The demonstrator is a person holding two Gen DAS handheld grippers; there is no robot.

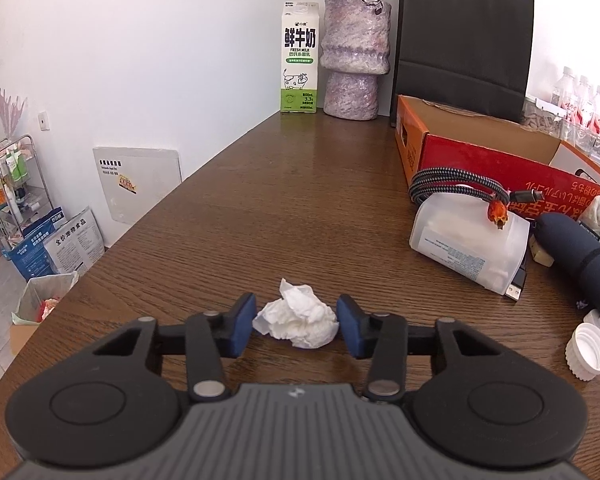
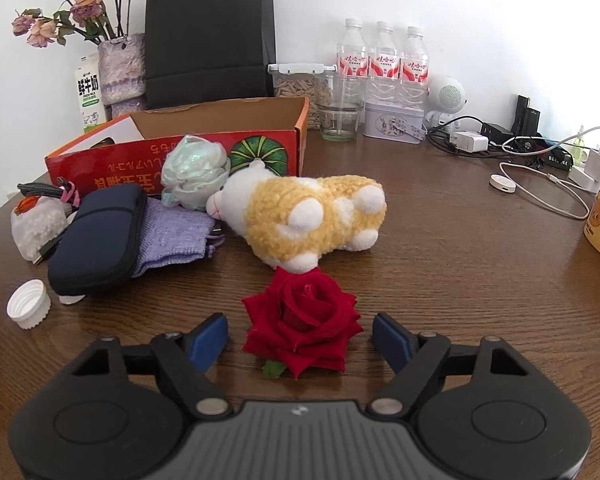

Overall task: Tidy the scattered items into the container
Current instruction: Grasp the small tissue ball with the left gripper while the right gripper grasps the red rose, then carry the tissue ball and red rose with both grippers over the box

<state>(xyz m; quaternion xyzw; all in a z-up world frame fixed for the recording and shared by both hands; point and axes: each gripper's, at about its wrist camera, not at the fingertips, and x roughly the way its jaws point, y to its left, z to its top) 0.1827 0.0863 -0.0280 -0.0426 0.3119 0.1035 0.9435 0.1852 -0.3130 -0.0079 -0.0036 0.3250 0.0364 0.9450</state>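
- A crumpled tissue [image 1: 297,317] lies on the table [image 1: 292,200], between the blue pads of the left claw [image 1: 297,325]; the left pad looks to be just at its edge, the right pad a sliver off, so the jaws stand apart, not clamped
- A red rose [image 2: 302,322] lies on the table between the right claw's [image 2: 300,338] pads; clear gaps on both sides, jaws apart
- Just behind the rose, touching it, a plush toy [image 2: 304,216] lies on its side
- Left of the toy: a purple cloth [image 2: 172,236], a dark pouch [image 2: 96,236], a white cap [image 2: 29,304]
- The red box [image 2: 180,160], open-topped, stands behind them, well apart from both claws
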